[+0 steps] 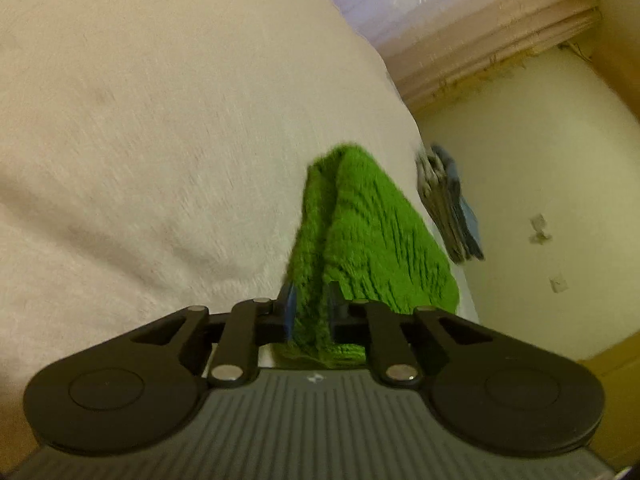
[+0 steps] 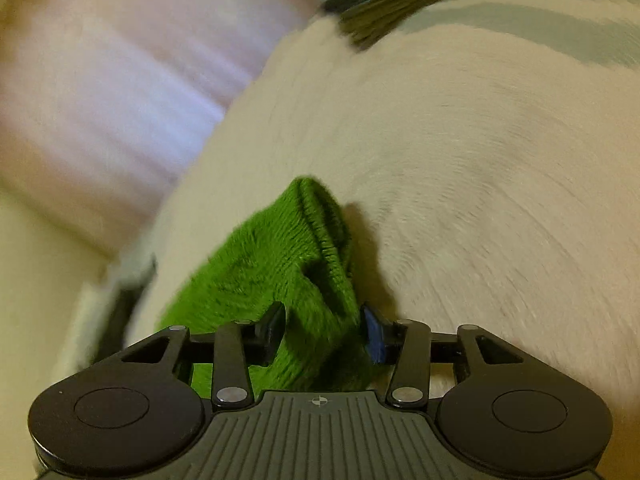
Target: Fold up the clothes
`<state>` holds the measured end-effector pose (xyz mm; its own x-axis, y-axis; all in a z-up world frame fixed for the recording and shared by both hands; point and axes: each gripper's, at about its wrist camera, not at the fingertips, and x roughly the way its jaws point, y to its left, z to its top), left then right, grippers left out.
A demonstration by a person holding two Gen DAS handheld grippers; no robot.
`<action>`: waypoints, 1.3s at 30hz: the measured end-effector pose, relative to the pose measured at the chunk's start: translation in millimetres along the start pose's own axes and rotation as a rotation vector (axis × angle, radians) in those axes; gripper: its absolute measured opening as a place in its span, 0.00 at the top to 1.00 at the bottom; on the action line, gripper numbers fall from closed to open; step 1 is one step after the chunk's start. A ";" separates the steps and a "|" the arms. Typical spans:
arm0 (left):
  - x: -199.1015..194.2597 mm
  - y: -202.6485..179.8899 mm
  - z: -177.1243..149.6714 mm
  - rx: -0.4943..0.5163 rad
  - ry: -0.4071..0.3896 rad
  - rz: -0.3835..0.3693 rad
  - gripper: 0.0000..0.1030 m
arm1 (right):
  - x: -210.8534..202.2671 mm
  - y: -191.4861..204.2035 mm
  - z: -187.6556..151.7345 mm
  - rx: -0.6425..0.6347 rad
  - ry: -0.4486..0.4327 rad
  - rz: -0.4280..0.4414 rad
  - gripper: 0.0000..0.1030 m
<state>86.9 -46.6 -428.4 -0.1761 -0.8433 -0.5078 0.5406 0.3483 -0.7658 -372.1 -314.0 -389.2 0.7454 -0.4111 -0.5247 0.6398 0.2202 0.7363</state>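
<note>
Cream bed (image 1: 140, 140) below, folded stack (image 1: 448, 208) at its edge. Left tool (image 1: 311, 312) and right tool (image 2: 324, 332) both clamped on green knit garment (image 1: 360, 232), held above bed.

A bedroom in somebody's home, by the look of it. A broad soft bed (image 1: 168, 128) under a cream, fleecy cover fills most of the left wrist view, from nine o'clock up past twelve. Pale pinkish curtains (image 1: 460, 28) hang at one o'clock, reaching down to a plain light floor (image 1: 540, 152) at three o'clock. A small stack of folded clothes (image 1: 448, 204) sits at the bed's edge, blurred; the right wrist view shows it at twelve o'clock.
</note>
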 end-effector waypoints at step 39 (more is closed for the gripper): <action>7.1 -43.6 6.5 0.240 0.001 0.062 0.83 | 4.0 23.2 9.0 -0.207 -0.100 -0.021 0.32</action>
<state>67.4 -70.5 -396.0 -0.1375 -0.8229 -0.5512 0.7306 0.2915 -0.6174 -355.9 -318.5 -370.4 0.7158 -0.5006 -0.4869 0.6875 0.3829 0.6170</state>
